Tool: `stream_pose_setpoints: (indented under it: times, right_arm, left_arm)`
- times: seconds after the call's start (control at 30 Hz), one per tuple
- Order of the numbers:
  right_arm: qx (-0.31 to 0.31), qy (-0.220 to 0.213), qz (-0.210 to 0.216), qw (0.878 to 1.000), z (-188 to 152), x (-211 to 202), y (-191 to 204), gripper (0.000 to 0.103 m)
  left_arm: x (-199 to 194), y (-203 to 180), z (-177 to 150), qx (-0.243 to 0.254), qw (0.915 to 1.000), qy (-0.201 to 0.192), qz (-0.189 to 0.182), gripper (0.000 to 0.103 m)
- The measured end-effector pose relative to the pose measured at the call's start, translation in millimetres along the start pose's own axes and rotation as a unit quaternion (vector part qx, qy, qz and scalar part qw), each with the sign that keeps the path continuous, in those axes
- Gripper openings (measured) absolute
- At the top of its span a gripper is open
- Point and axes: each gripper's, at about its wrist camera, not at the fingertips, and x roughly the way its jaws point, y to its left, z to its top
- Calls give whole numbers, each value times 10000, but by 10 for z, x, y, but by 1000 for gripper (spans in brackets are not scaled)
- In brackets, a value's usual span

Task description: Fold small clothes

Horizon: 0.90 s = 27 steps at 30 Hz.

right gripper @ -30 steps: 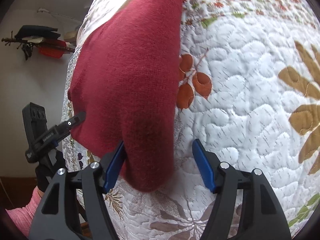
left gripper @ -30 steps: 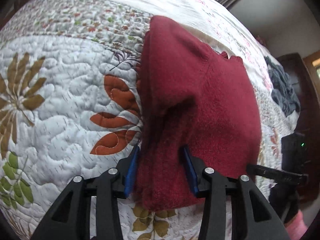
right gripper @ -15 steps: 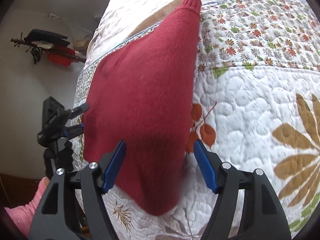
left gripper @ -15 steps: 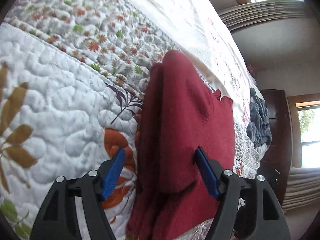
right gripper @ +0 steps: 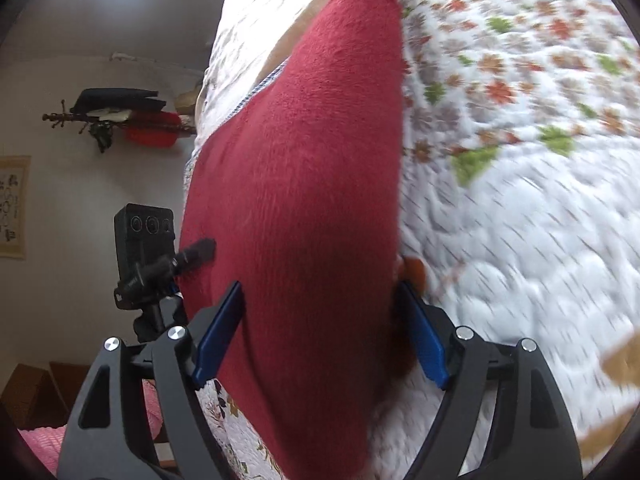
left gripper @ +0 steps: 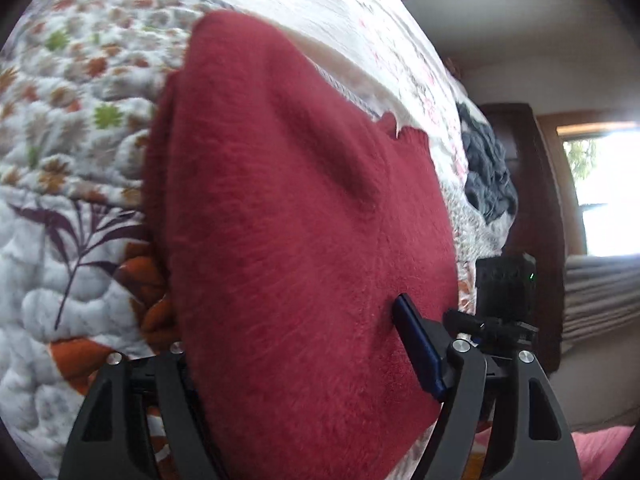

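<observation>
Two grippers, left (left gripper: 298,364) and right (right gripper: 320,332), straddle the sweater (left gripper: 296,240), jaws spread. Neither pinches it; presumably positioned for gripping its near edge on the bed (right gripper: 520,240).

free: open floral quilted bedspread (right gripper: 520,200) lay bare beside the dark red knitted sweater (left gripper: 288,220) | blocked: sweater filled the gap of each tool | obstacle: crumpled grey cloth pile (left gripper: 486,172) near the bed's far edge, well apart

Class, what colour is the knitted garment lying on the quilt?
Dark red, one solid colour with no pattern. The garment shows best in the right wrist view.
</observation>
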Motion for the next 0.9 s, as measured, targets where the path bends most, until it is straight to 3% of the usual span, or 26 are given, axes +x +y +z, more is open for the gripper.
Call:
stream_pose_setpoints:
  times: [0.03,0.1,0.17,0.23,0.47,0.9]
  right_arm:
    - [5,7,34,10000,30,33,-4,72]
    - [8,38,97,9999,80,71,11,63]
    - [48,5,183,9998,96,37,33,52]
    - [54,-39,284,9996,78,-43,50,44]
    - [-173,-162,260,9994,-135,-600,93,42]
    - [-127,-206,-57,9997,-1076,-1995,-317,42]
  left_arm:
    - [-3,-19,-4,58,10000,4,63,72]
    - [-23,-28,-8,37,9999,-37,111,52]
    - [-31,-36,-21,-66,9999,-94,27,42]
    - [-67,-110,-69,-17,9997,-223,19,39]
    - [-68,-527,-310,-10,9990,-395,-215,37]
    - [493,-1708,-1305,-31,9971,-402,-642,37]
